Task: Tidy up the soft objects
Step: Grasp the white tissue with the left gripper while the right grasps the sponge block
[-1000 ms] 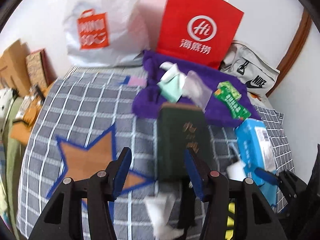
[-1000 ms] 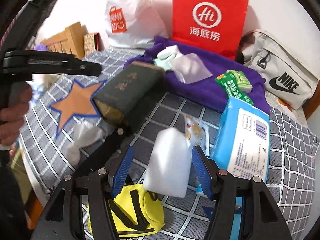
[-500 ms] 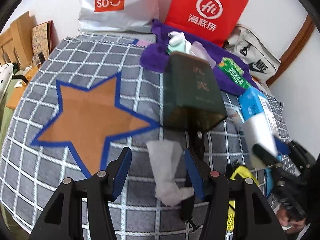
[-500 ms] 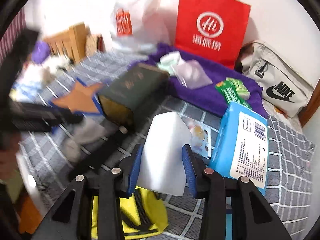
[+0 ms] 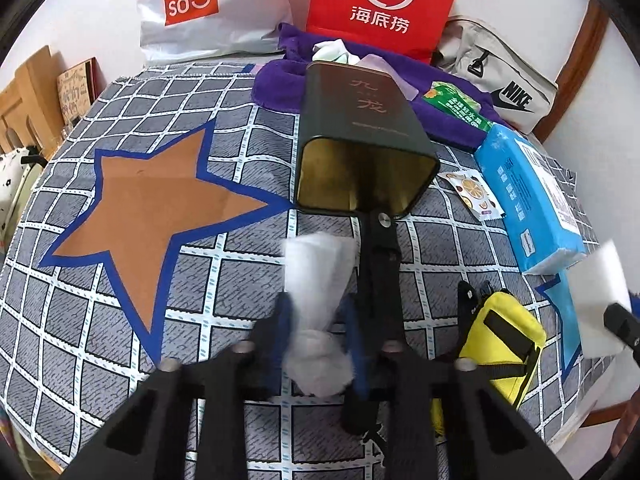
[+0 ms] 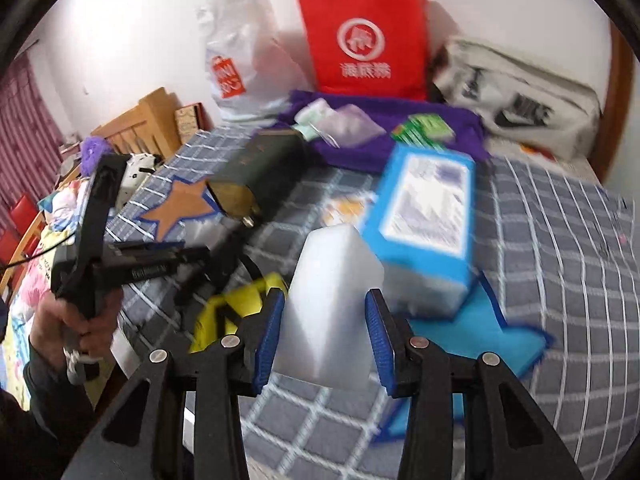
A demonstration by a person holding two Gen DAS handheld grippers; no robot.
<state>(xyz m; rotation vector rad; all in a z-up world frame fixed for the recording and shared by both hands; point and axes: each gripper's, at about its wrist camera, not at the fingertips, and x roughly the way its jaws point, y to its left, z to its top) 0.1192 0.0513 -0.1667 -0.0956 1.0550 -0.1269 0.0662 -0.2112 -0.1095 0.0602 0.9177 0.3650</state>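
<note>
left gripper (image 5: 318,322) just closed, pinching tissue (image 5: 318,276); right gripper (image 6: 325,324) clamps sponge (image 6: 332,300)

Grey tabletop cloth (image 5: 240,136) with white grid lines, bearing an orange star (image 5: 156,204) edged in blue; dark green tin (image 5: 360,120), gold inside; purple towel (image 5: 280,84); red paper bag (image 5: 380,4); yellow pouch (image 5: 504,336) with black straps; white tissue (image 5: 316,276).

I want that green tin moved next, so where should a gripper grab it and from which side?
Grip the dark green tin across its two long side walls near the open mouth, coming from above. It lies on its side, mouth toward the camera; the black clamp crowds the mouth's front.
</note>
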